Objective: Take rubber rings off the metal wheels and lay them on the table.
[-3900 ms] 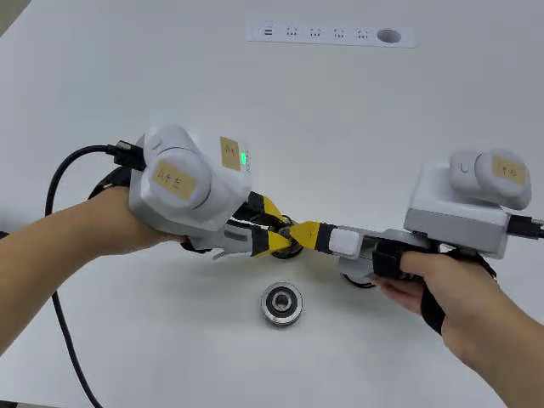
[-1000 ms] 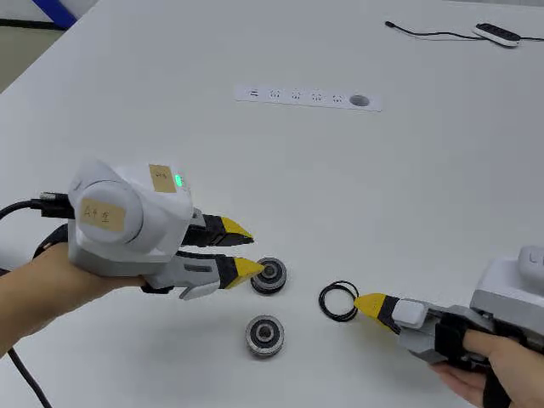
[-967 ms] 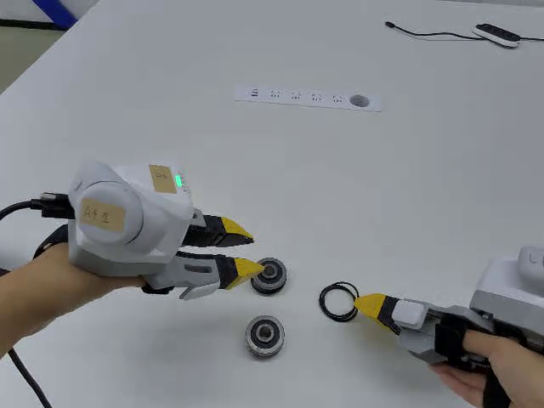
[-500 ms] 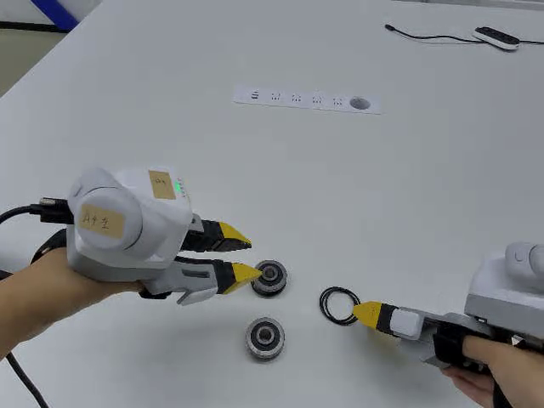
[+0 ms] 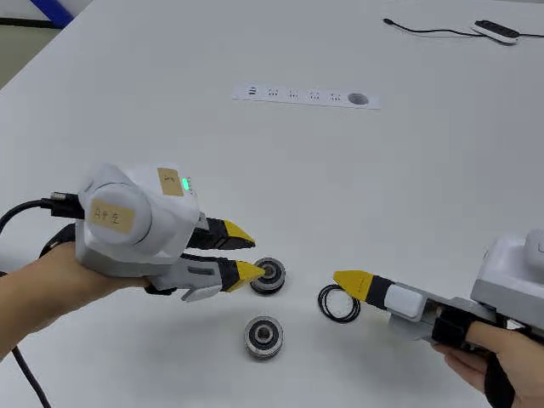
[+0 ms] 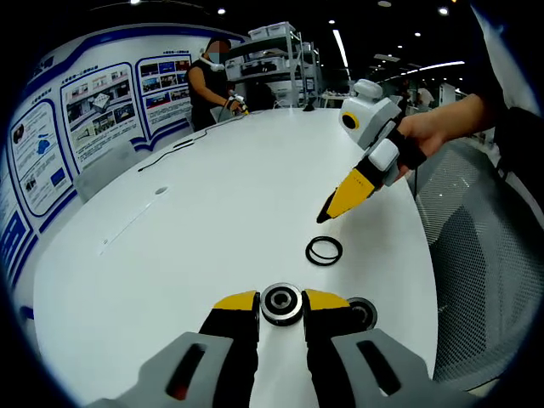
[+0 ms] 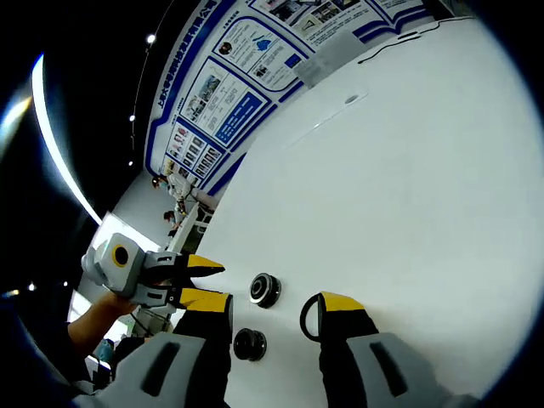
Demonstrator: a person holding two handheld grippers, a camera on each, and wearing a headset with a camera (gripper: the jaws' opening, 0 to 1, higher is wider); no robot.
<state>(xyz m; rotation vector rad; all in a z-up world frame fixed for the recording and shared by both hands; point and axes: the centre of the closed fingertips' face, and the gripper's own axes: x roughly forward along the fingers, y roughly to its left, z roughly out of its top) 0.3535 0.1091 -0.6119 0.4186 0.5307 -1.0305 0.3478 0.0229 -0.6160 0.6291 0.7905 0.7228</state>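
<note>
Counter (image 5: 365,187): white, matt, wide.
Socket strip (image 5: 306,96): recessed flat in the counter, at 12 o'clock in the head view.
Flat dark device (image 5: 495,31): laid at 1 o'clock, cable attached.
Wall posters (image 6: 51,136): blue-bordered, at 9 o'clock in the left gripper view.
Ceiling lights (image 6: 343,47): lit, at 12 o'clock.
Shelving (image 6: 285,55): placed beyond the counter's far end.

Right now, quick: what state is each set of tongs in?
Left tongs: open, empty, tips by a metal wheel.
Right tongs: open, empty, rubber ring lying loose beside them.
</note>
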